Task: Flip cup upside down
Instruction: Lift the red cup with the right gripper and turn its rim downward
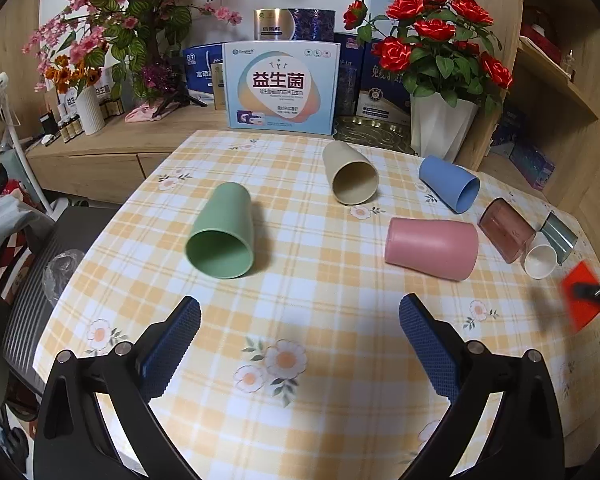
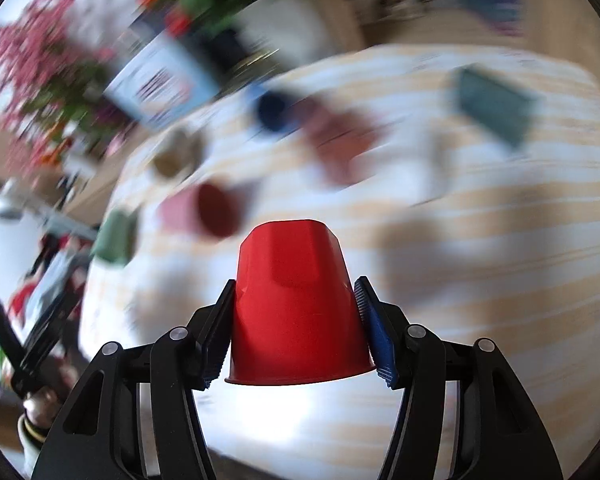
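Right gripper (image 2: 296, 320): pinched on the red cup (image 2: 296, 308), pads pressed to both flanks.
Red cup: held above the checked tablecloth (image 2: 480, 280), base pointing away from the camera, rim nearest it; background motion-blurred.
Left gripper (image 1: 300, 320): spread wide, nothing held, above the cloth.
Other cups: green (image 1: 222, 236), beige (image 1: 350, 178), blue (image 1: 450, 182), pink (image 1: 432, 246) are seen lying on their sides.

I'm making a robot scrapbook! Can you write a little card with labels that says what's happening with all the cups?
Right gripper: shut on the red cup, rim toward the camera
Left gripper: open, holding nothing, above the checked tablecloth
Lying on their sides: green cup, beige cup, blue cup, pink cup
Right-wrist view: background blurred
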The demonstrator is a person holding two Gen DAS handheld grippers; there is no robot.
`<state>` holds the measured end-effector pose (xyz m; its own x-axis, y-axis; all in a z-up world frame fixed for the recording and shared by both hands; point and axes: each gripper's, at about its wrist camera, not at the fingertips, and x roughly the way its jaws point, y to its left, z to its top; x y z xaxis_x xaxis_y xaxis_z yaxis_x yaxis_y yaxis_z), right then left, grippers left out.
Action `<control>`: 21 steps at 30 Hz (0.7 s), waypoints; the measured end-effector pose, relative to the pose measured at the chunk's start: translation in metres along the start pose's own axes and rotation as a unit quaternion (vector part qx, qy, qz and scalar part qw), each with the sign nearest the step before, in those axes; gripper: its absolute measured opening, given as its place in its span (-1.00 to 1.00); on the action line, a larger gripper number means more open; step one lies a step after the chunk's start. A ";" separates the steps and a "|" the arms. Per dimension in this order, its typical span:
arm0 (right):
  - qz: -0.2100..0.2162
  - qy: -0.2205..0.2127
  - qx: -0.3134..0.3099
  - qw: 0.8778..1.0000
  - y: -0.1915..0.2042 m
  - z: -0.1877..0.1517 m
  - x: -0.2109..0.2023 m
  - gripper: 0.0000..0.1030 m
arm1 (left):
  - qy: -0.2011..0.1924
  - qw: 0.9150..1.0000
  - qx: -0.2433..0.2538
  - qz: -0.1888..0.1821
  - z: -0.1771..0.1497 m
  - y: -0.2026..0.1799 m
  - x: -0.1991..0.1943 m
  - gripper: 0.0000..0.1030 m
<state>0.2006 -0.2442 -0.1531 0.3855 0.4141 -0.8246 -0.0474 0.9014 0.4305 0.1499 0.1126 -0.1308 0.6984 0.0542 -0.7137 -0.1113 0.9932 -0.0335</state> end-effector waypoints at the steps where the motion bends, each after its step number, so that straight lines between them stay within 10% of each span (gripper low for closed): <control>1: 0.004 0.008 -0.009 1.000 0.017 -0.004 0.013 0.10 | 0.000 1.000 -0.001 0.002 -0.001 0.003 -0.002 0.88; 10: -0.017 0.053 -0.012 0.998 0.113 -0.030 0.093 0.10 | 0.000 0.999 -0.033 0.017 -0.005 0.043 -0.013 0.88; 21: -0.060 0.051 -0.018 0.997 0.140 -0.039 0.122 0.10 | 0.012 0.998 -0.049 0.021 -0.008 0.057 -0.006 0.88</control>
<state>0.2048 -0.0632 -0.2076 0.2941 0.3113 -0.9037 -0.0395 0.9486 0.3139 0.1338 0.1677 -0.1341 0.6740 0.0912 -0.7330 -0.2096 0.9752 -0.0714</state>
